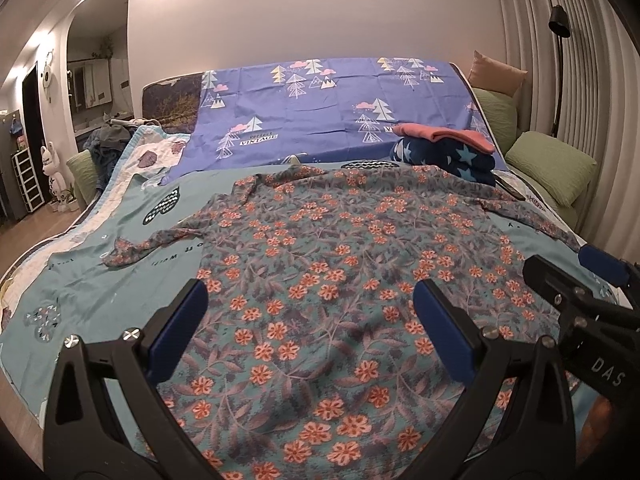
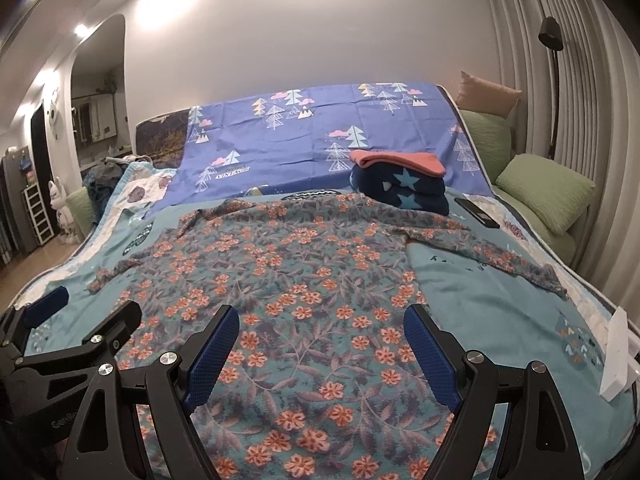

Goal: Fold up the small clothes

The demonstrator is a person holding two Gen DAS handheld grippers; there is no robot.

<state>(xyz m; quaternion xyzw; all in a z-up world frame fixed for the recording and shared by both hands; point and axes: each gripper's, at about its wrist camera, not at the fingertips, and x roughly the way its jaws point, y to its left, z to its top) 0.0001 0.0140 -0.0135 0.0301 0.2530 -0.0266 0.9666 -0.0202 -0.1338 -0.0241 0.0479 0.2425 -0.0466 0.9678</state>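
A floral long-sleeved top (image 1: pixel 328 264) (image 2: pixel 288 280) lies spread flat on the teal bed cover, sleeves stretched out to both sides, its hem towards me. My left gripper (image 1: pixel 310 296) hovers open over the hem's left part, nothing between its blue pads. My right gripper (image 2: pixel 322 320) is open too, above the hem's right part. Each gripper shows in the other's view: the right one (image 1: pixel 560 272) at the right edge, the left one (image 2: pixel 86 312) at the left edge. Their jaws are only partly seen there.
A stack of folded clothes, navy with stars (image 1: pixel 448 156) (image 2: pixel 404 192) under a pink piece (image 1: pixel 444 134), sits at the far right of the bed. A dark phone (image 2: pixel 476 212) lies beside it. Green cushions (image 1: pixel 548 168) line the right side. A white object (image 2: pixel 618 356) lies at the bed's right edge.
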